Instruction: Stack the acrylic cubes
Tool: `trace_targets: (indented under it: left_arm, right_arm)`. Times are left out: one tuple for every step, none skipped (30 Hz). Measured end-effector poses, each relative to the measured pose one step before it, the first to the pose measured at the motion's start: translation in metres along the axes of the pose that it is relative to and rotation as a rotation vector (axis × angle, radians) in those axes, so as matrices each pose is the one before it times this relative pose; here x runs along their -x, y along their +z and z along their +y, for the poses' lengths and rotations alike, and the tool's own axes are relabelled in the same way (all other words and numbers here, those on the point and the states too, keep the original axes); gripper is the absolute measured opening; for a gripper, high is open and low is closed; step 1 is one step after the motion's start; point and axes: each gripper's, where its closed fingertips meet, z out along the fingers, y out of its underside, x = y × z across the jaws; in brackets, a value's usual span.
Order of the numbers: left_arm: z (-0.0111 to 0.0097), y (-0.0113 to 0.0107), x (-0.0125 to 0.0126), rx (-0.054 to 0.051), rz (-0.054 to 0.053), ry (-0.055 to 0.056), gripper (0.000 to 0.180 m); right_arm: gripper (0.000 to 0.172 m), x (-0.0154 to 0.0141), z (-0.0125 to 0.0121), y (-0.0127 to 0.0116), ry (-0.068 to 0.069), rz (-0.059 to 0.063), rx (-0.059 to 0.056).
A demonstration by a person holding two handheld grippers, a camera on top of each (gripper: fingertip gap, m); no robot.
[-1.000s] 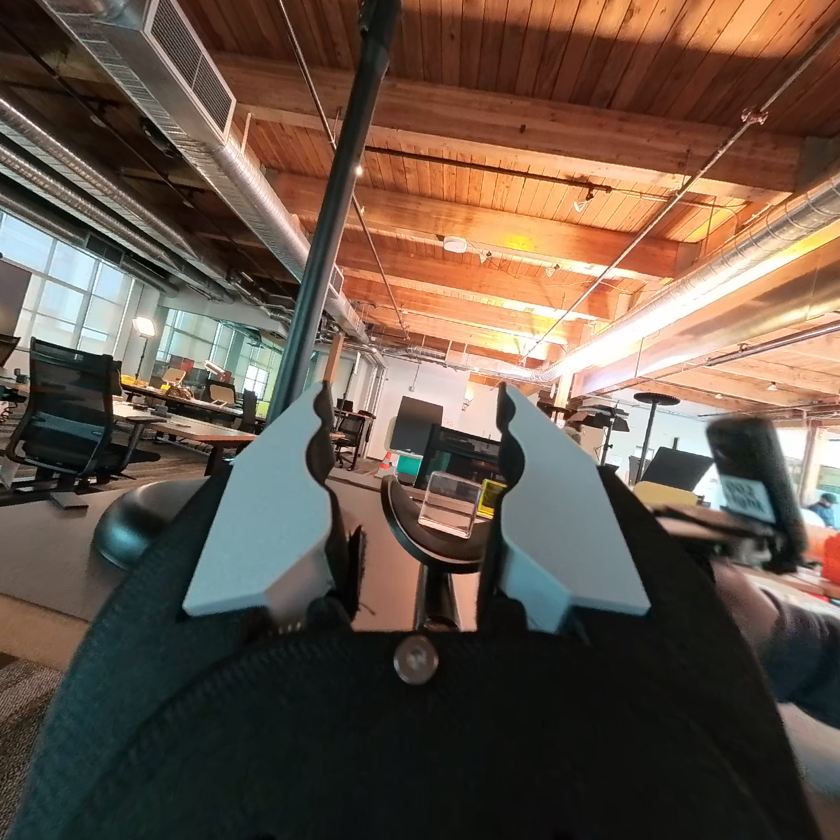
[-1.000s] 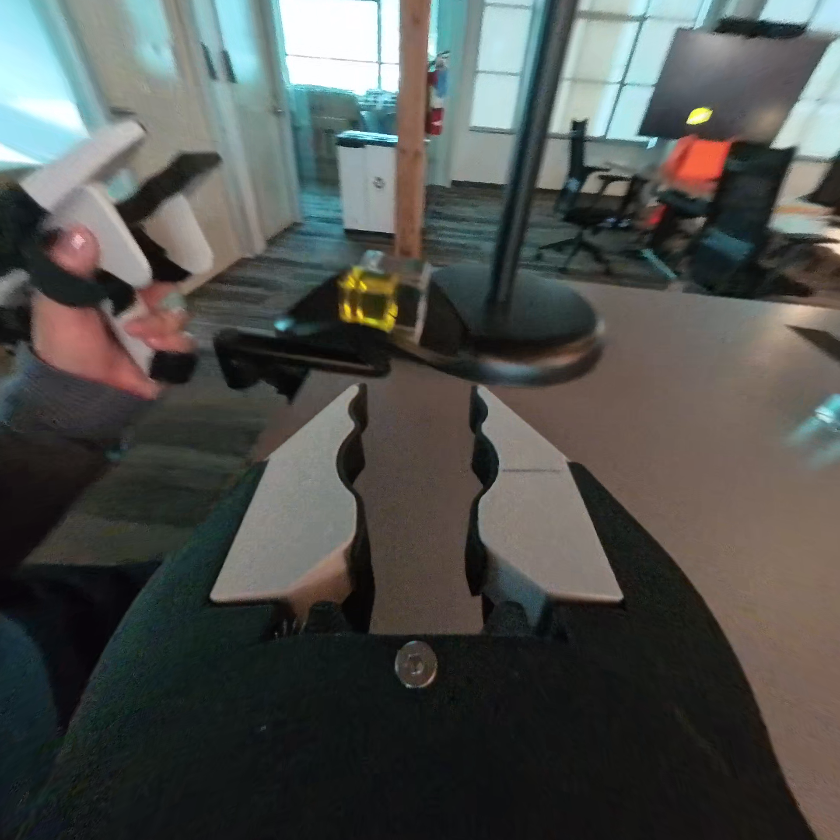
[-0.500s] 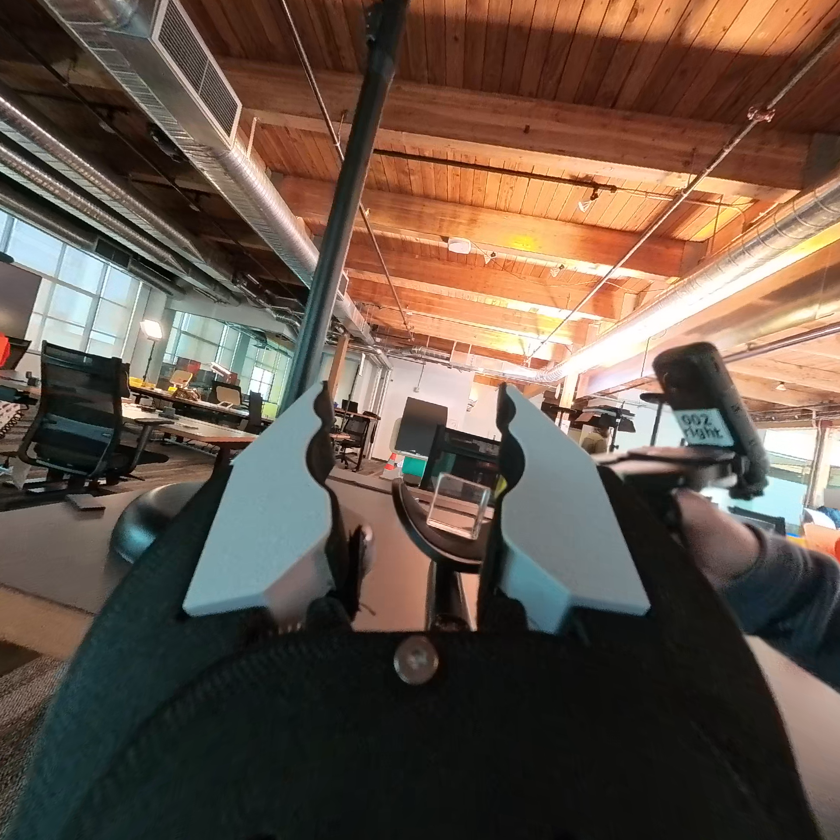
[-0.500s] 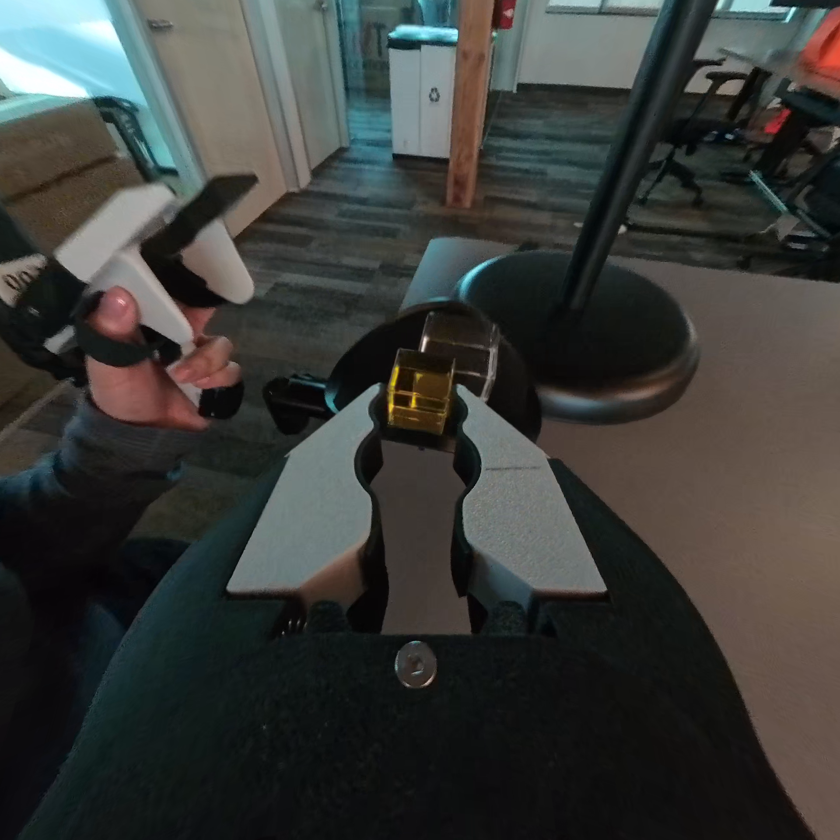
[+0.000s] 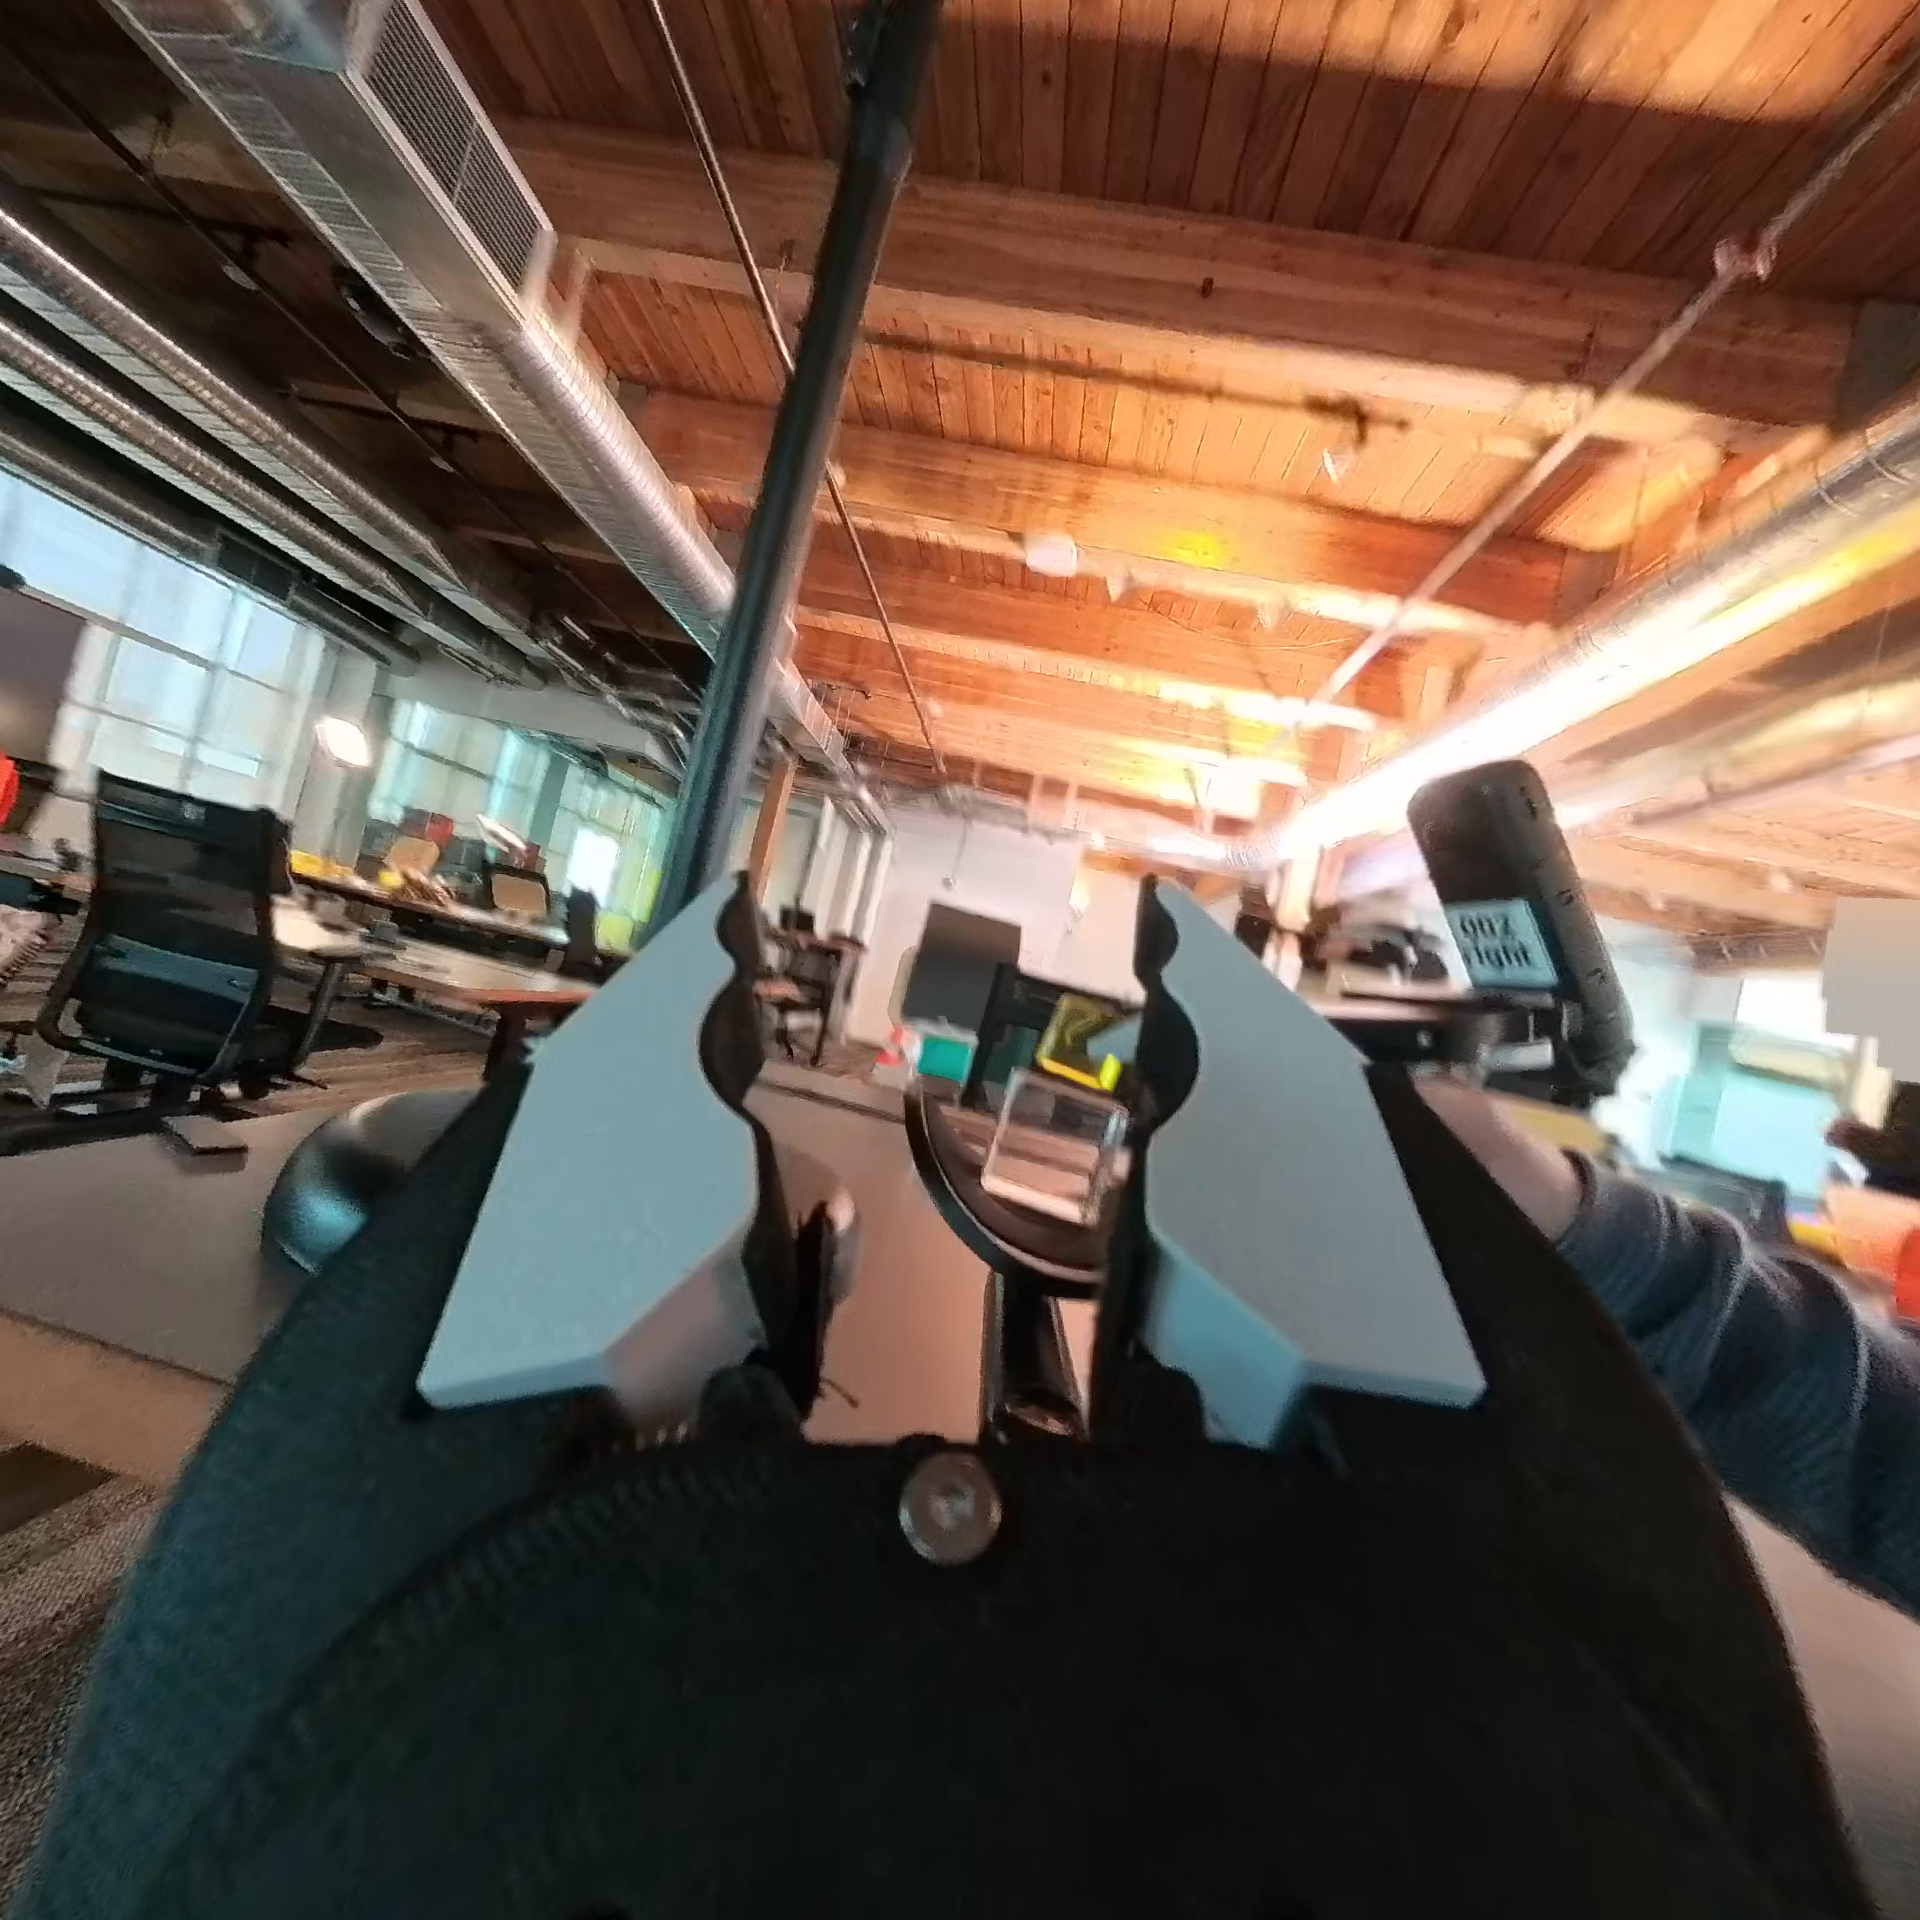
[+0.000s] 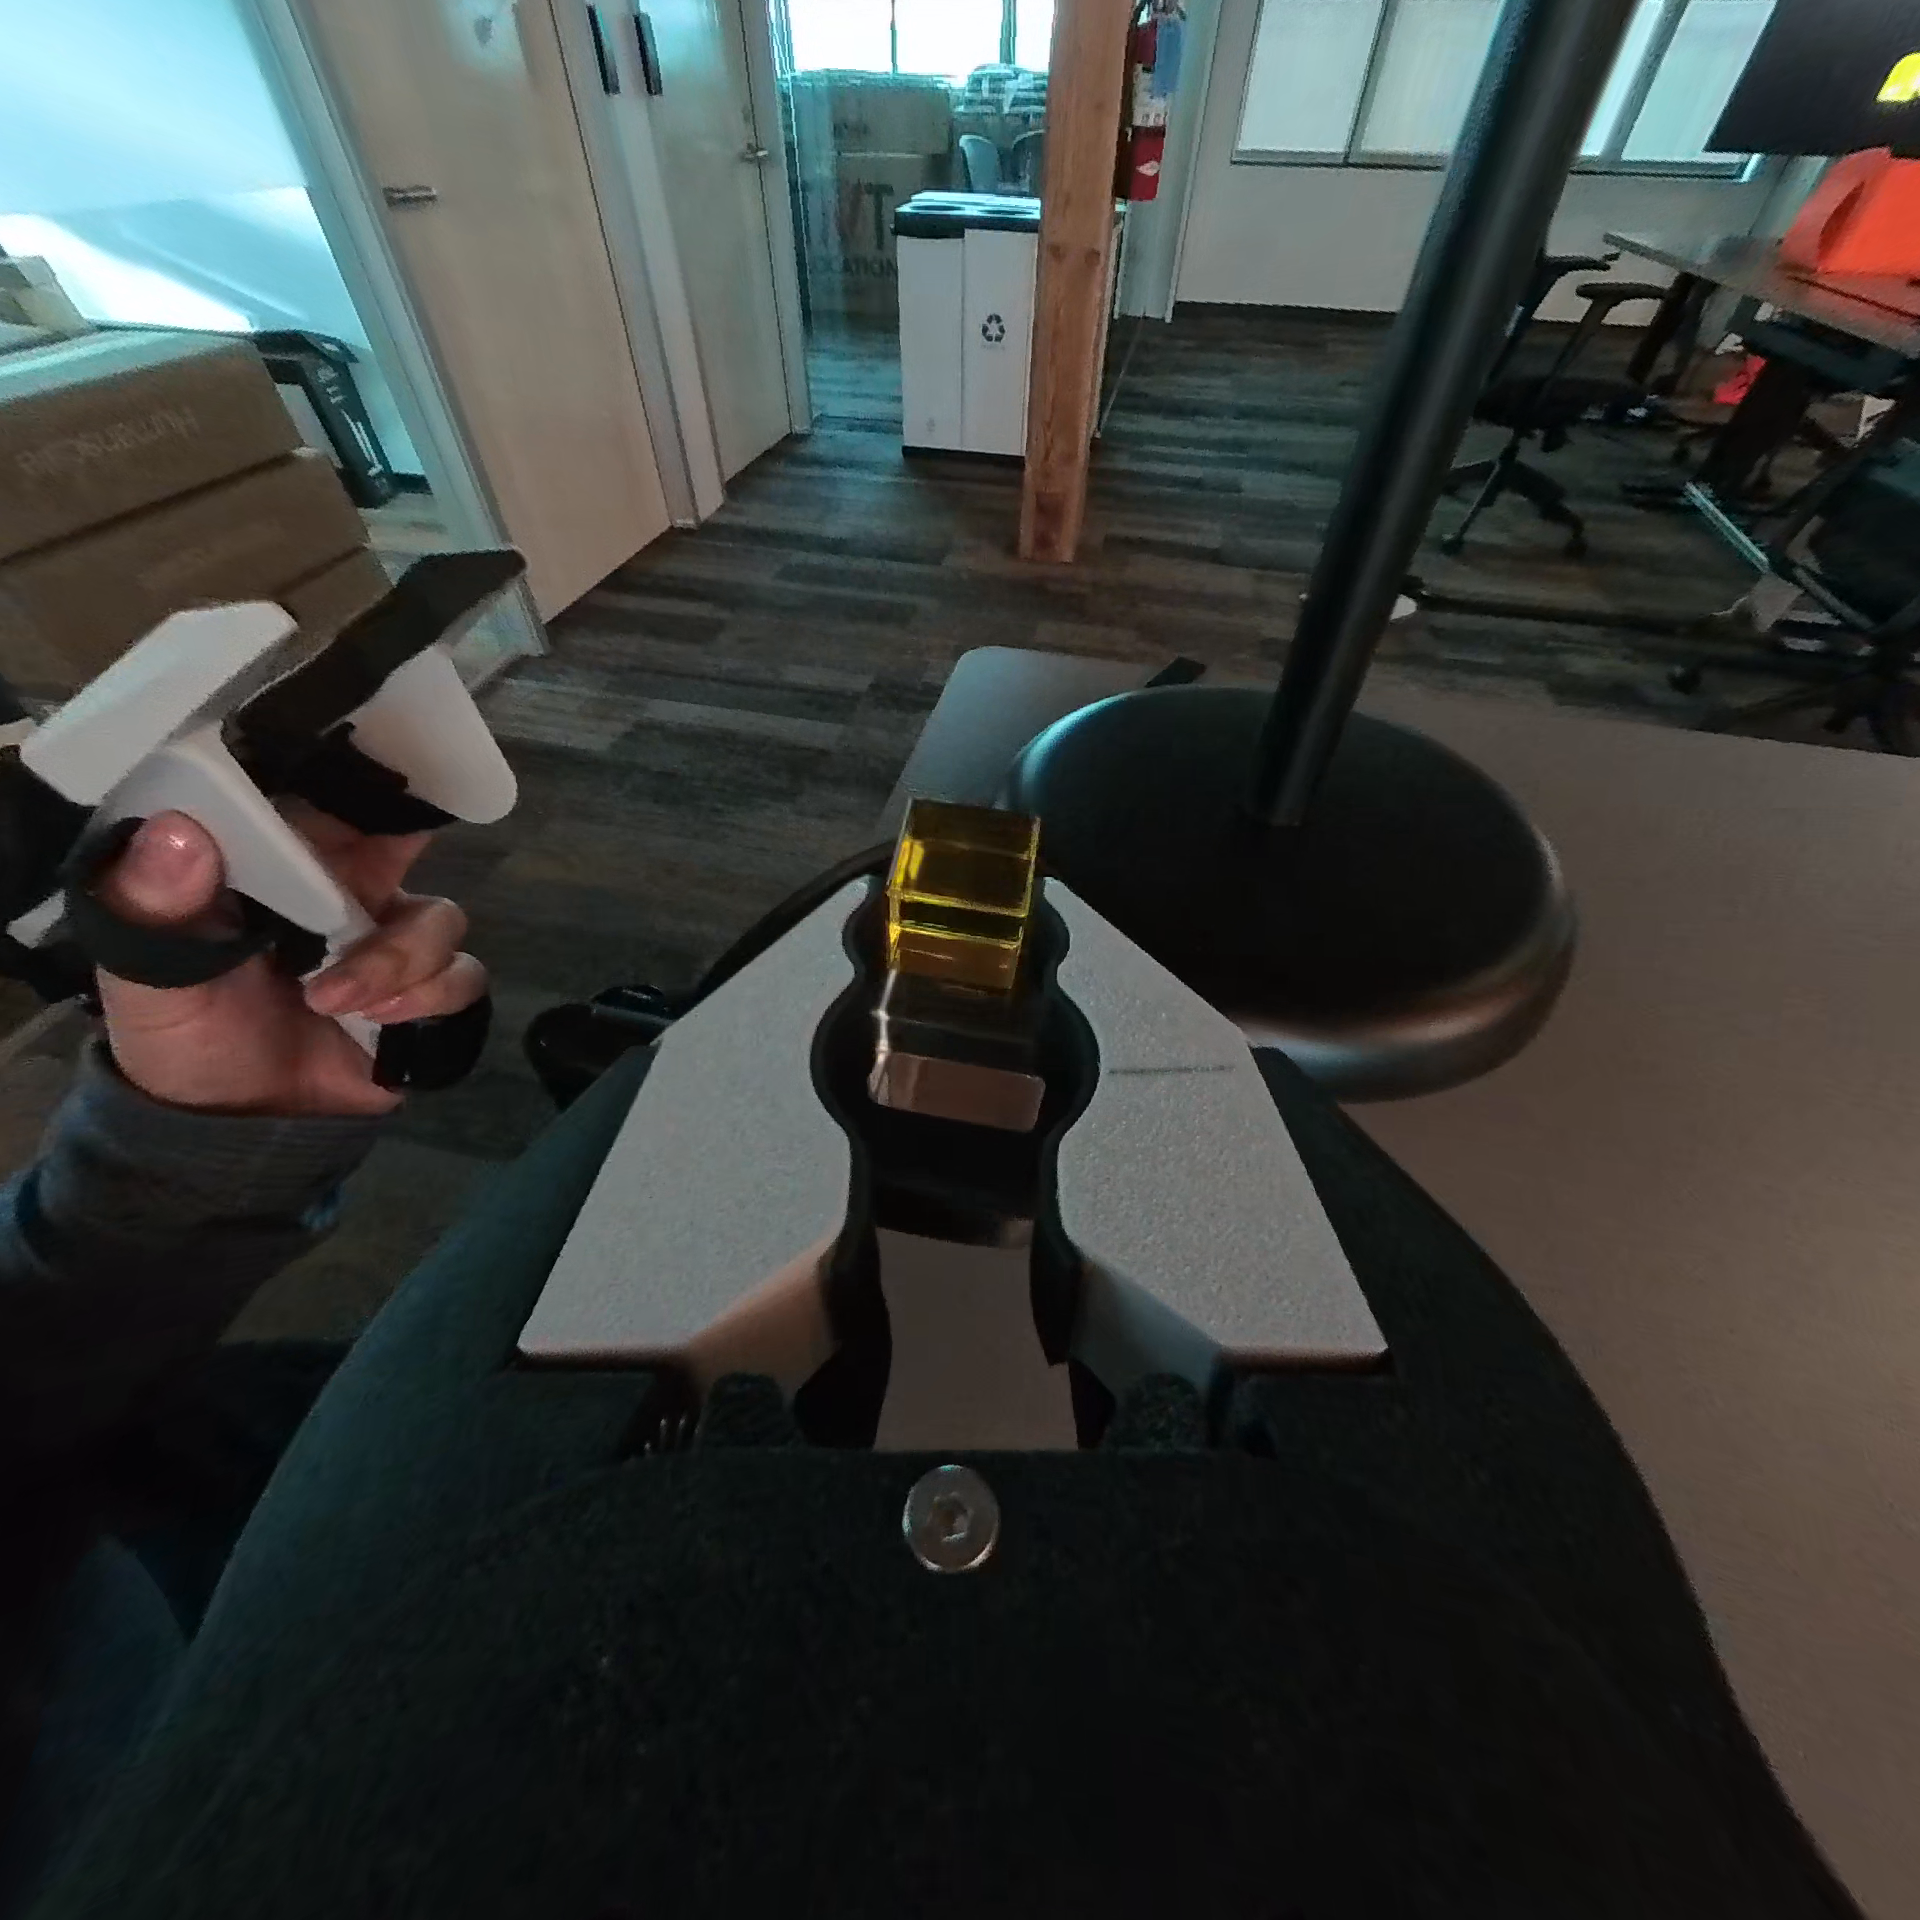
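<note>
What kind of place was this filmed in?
Most likely an open-plan office in a converted loft: a wood-beam ceiling with exposed ducts, desks with mesh office chairs, and a recycling bin by the doors.

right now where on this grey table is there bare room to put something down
The grey tabletop lies bare to the right of the black round lamp base. It is crowded at the table's left corner: the black dish with the clear cube, and the right gripper shut on the yellow translucent cube above it.
</note>
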Motion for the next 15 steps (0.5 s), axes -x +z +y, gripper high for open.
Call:
trace_targets:
  left_arm:
    - [0.00757, -0.00230, -0.00912, 0.0451, 0.0233, 0.0072, 0.072]
    - [0.01016, 0.00515, -0.00684, 0.0705, 0.0325, 0.0174, 0.072]
    - [0.01210, 0.00800, -0.00802, 0.0928, 0.0395, 0.0337, 0.073]
    - [0.01198, 0.01054, -0.00659, 0.1043, 0.0322, 0.0423, 0.073]
    - [0.01052, 0.01154, -0.00496, 0.1067, 0.0222, 0.0489, 0.073]
    - [0.00755, 0.01115, -0.00189, 0.0859, -0.0031, 0.0537, 0.070]
    - [0.00524, 0.01058, 0.00058, 0.0640, -0.0164, 0.0546, 0.067]
    - [0.00473, 0.01017, 0.00029, 0.0591, -0.0061, 0.0406, 0.065]
    - [0.00364, 0.00883, -0.00170, 0.0538, 0.0103, 0.0156, 0.065]
    - [0.00192, 0.00752, -0.00472, 0.0377, 0.0311, -0.0025, 0.065]
    - [0.00222, 0.00612, -0.00473, 0.0343, 0.0347, -0.0129, 0.064]
    - [0.00646, 0.00440, -0.00009, 0.0574, 0.0036, -0.0060, 0.064]
    - [0.00570, 0.00364, 0.00310, 0.0480, -0.0167, -0.0028, 0.062]
    - [0.00365, 0.00288, 0.00007, 0.0334, 0.0074, -0.0036, 0.061]
    - [0.00202, 0.00141, -0.00270, 0.0277, 0.0254, -0.0049, 0.059]
  right_arm:
    - [0.025, 0.00025, -0.00095, -0.00012, -0.0014, 0.0025, -0.0070]
    - [0.025, -0.00048, -0.00141, -0.00065, -0.0031, 0.0052, -0.0084]
    - [0.025, -0.00101, -0.00191, -0.00125, -0.0031, 0.0062, -0.0101]
    - [0.025, -0.00133, -0.00231, -0.00140, -0.0017, 0.0067, -0.0119]
    - [0.025, -0.00174, -0.00262, -0.00164, -0.0010, 0.0070, -0.0129]
    - [0.025, -0.00149, -0.00252, -0.00187, -0.0010, 0.0051, -0.0139]
    - [0.025, -0.00116, -0.00238, -0.00175, -0.0007, 0.0026, -0.0124]
    - [0.025, -0.00103, -0.00191, -0.00176, -0.0001, 0.0033, -0.0085]
    - [0.025, -0.00086, -0.00157, -0.00157, -0.0012, 0.0030, -0.0054]
    - [0.025, -0.00031, -0.00129, -0.00147, -0.0028, 0.0016, -0.0038]
    - [0.025, -0.00047, -0.00142, -0.00142, -0.0038, 0.0027, -0.0039]
    - [0.024, -0.00031, -0.00147, -0.00131, -0.0046, 0.0028, -0.0048]
    - [0.025, -0.00004, -0.00159, -0.00125, -0.0040, 0.0011, -0.0040]
    - [0.025, -0.00001, -0.00157, -0.00101, -0.0024, 0.0001, -0.0028]
    - [0.024, 0.00027, -0.00143, -0.00081, -0.0013, -0.0016, -0.0024]
